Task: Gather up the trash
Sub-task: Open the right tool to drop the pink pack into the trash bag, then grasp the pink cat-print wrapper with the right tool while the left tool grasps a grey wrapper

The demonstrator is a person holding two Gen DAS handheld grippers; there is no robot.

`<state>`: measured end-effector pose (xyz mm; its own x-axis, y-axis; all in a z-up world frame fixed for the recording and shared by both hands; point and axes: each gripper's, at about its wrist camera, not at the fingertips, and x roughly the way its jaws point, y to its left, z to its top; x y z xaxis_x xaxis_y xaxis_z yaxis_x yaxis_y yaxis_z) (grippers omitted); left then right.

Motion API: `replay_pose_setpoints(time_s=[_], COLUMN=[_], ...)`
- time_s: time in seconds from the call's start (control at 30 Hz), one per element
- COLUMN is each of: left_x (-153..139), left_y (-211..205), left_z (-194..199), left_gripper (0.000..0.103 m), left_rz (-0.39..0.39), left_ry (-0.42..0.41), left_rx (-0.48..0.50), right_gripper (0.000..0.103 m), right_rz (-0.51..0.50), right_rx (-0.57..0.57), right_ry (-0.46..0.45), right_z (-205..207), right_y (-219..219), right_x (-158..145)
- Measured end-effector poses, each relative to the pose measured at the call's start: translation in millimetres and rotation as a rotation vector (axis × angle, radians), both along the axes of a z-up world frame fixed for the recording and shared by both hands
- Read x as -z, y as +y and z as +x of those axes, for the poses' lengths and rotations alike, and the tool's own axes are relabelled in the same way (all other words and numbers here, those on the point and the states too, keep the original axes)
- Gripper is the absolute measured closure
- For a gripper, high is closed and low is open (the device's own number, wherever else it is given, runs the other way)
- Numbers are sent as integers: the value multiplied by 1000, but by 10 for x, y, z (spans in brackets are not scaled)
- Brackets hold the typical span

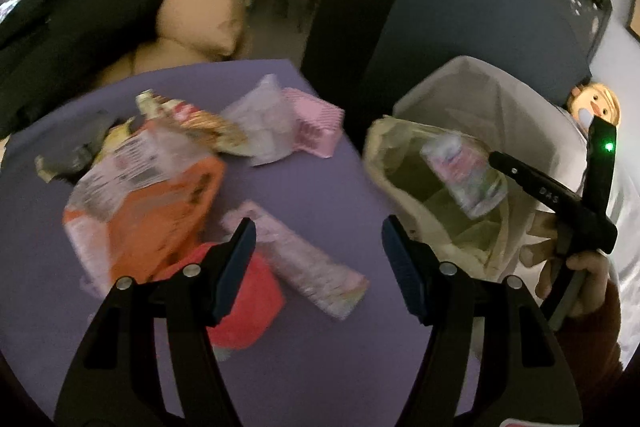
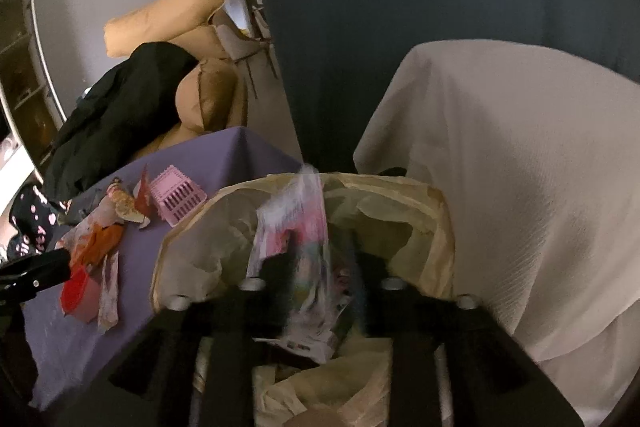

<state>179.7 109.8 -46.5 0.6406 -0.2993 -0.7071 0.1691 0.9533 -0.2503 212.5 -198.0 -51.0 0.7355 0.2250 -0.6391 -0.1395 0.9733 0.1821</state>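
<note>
Crumpled pink wrapper [image 2: 296,247], blurred, over bin bag [image 2: 192,259]

A matt purple cloth [image 1: 320,195] covers the table, under a glossy orange foil packet [image 1: 160,211] and a ribbed pink plastic basket [image 2: 178,201]. The thin, crinkled yellowish plastic bin bag [image 2: 400,195] looks faintly shiny. Beside it hangs a cream woven cloth [image 2: 520,167] with a fine rough texture.
</note>
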Motion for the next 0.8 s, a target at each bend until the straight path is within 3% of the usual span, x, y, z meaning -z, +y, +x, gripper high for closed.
replay_pose_setpoints(time_s=[0.4, 0.5, 0.63, 0.8], left_x=[-9, 5, 76, 175], left_y=[860, 1111, 1440, 1707], left_z=[-229, -300, -391, -538], left_gripper=[41, 41, 41, 41], left_rz=[-4, -2, -16, -25], left_ry=[-33, -38, -15, -2], left_rx=[-209, -279, -348, -361], right_gripper=[56, 50, 50, 50], right_rz=[-22, -45, -111, -179], right_rx=[-60, -123, -251, -376], right_ry=[-17, -16, 2, 42], right_z=[-172, -259, -391, -488], right_y=[365, 626, 1122, 1668], right_x=[-128, -154, -118, -5])
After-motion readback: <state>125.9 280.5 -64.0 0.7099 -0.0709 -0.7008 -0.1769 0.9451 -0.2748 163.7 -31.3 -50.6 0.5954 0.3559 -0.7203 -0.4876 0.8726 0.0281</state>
